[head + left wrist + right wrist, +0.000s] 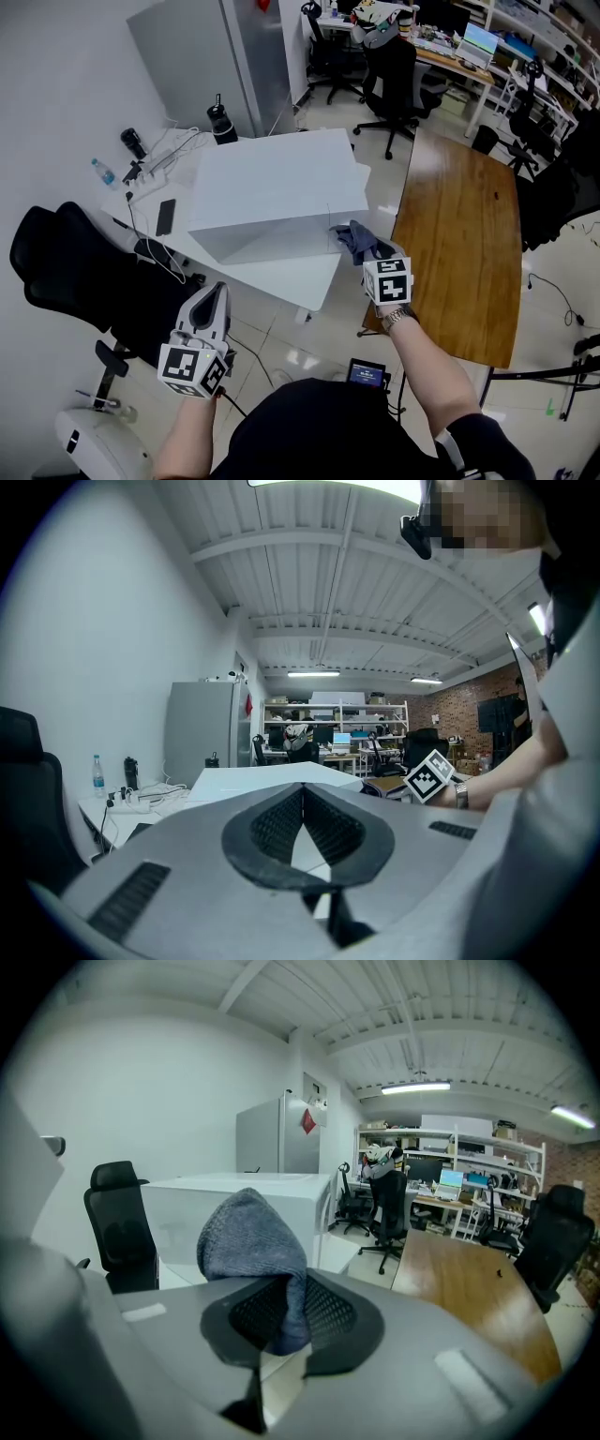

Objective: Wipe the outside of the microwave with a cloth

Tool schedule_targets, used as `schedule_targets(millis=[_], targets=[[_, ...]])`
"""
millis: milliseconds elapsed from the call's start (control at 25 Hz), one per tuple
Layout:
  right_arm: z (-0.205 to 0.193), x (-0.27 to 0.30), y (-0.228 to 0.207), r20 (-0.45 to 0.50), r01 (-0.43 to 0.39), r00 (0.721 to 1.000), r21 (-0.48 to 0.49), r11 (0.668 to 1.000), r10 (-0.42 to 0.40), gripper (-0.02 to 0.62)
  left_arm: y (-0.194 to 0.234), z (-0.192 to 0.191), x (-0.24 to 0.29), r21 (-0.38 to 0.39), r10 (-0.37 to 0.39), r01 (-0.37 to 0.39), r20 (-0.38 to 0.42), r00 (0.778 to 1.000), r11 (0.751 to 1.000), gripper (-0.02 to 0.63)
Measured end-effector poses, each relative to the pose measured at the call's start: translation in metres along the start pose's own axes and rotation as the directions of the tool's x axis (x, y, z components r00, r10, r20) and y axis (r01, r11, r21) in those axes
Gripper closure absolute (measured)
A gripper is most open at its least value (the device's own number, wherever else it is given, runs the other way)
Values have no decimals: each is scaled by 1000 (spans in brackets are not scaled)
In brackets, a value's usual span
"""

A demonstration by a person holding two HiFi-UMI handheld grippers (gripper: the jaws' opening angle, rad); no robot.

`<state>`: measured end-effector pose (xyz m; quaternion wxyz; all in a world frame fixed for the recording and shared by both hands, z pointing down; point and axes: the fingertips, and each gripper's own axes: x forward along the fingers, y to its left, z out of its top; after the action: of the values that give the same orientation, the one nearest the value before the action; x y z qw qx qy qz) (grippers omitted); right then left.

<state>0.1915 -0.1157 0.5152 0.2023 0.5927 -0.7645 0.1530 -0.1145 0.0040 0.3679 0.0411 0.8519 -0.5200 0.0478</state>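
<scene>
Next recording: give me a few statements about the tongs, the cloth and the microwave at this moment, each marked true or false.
1. The right tongs are shut on a grey cloth. True.
2. The left tongs hold a second cloth. False: they are shut with nothing between them, held low and away from the microwave.
3. The cloth is held beside the microwave's near right corner. True.
4. A black phone lies on the wooden table. False: it lies on the white table, left of the microwave.
5. The microwave stands on the wooden table. False: it stands on the white table.
</scene>
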Motion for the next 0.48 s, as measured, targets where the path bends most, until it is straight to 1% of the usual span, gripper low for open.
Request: schedule_targets(millis=[280,480], targets=[[19,-38,-1,65,-41,997,-5,999,42,551,-32,-1,2,-4,-19,19,4,1000,1000,600],[37,-68,12,118,-97,988,-16,995,99,551,-55,-3,2,5,-41,41,6,999,999,600]])
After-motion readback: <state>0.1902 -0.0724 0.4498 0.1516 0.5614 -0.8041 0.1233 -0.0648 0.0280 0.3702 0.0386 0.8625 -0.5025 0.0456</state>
